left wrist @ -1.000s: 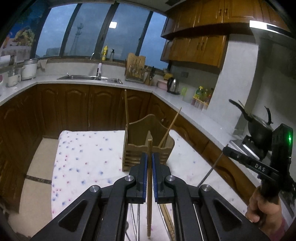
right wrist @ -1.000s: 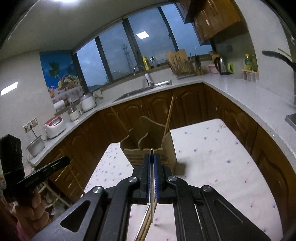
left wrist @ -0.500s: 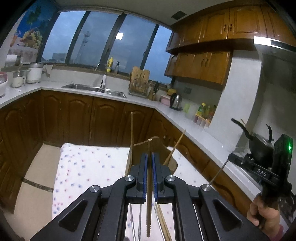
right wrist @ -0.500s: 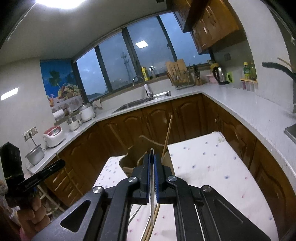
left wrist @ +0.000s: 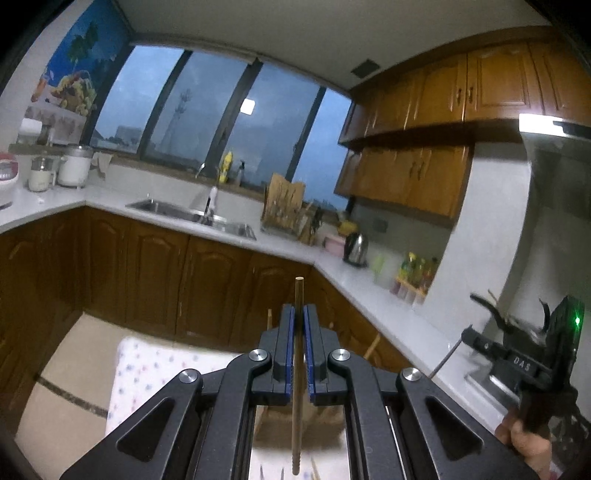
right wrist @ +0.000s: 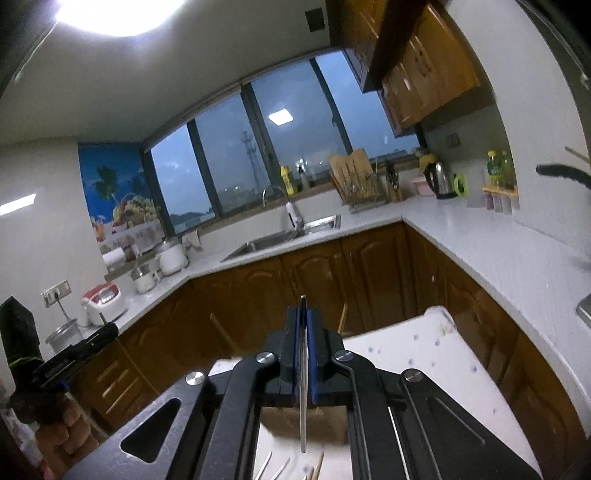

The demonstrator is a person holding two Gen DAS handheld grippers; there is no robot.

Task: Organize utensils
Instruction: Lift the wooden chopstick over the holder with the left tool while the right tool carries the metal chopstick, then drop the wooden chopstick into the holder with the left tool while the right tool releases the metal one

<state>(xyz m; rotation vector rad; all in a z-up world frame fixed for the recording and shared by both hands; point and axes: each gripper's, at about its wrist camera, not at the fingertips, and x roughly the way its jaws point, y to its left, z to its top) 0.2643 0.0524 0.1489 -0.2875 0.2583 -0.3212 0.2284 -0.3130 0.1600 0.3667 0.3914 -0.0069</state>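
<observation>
Left gripper [left wrist: 299, 314] clamps wooden chopstick [left wrist: 297, 387], right gripper [right wrist: 303, 317] metal chopstick [right wrist: 303, 387]

Dim indoor light under dusk-blue windows [left wrist: 207, 122]. A ceiling lamp [right wrist: 114, 14] blows out to white glare at upper left of the right view. Fisheye bending curves the cabinets [left wrist: 461, 88]; corners go black. Far things look soft and noisy.

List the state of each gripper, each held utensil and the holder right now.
left gripper: shut on wooden chopstick
wooden chopstick: held upright, lifted off the table
right gripper: shut on metal chopstick
metal chopstick: held upright, lifted
wooden utensil holder: on the table, mostly hidden behind the grippers
</observation>
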